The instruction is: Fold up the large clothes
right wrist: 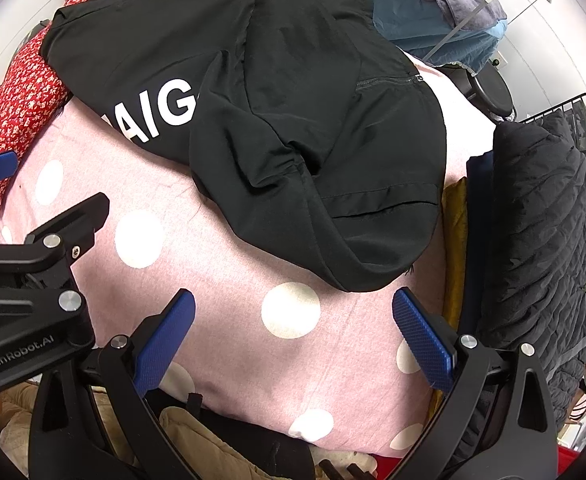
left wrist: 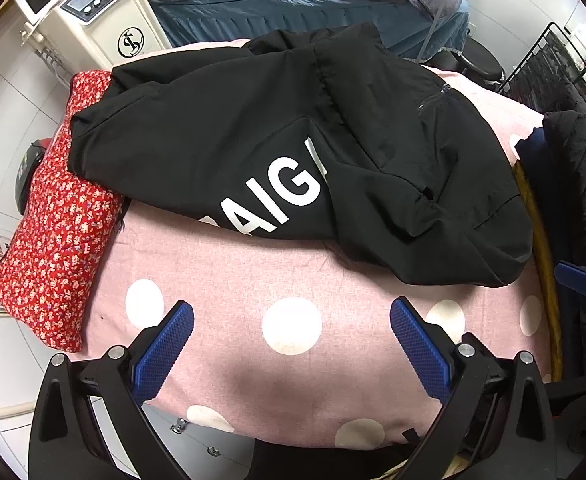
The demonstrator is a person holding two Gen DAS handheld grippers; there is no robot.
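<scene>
Black jacket (left wrist: 277, 152) folded; hand-held grippers agape

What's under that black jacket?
The black jacket lies on a pink dotted sheet, its far-left corner over a red floral cushion. Anything beneath its middle is hidden.

Bare pink spotted sheet (left wrist: 293, 272) lies free in front of both spread grippers. Beyond it the black jacket (left wrist: 293, 140) heaps across the way. A red floral cushion (left wrist: 53, 240) hems the left, a quilted black coat (right wrist: 541, 240) the right.
</scene>
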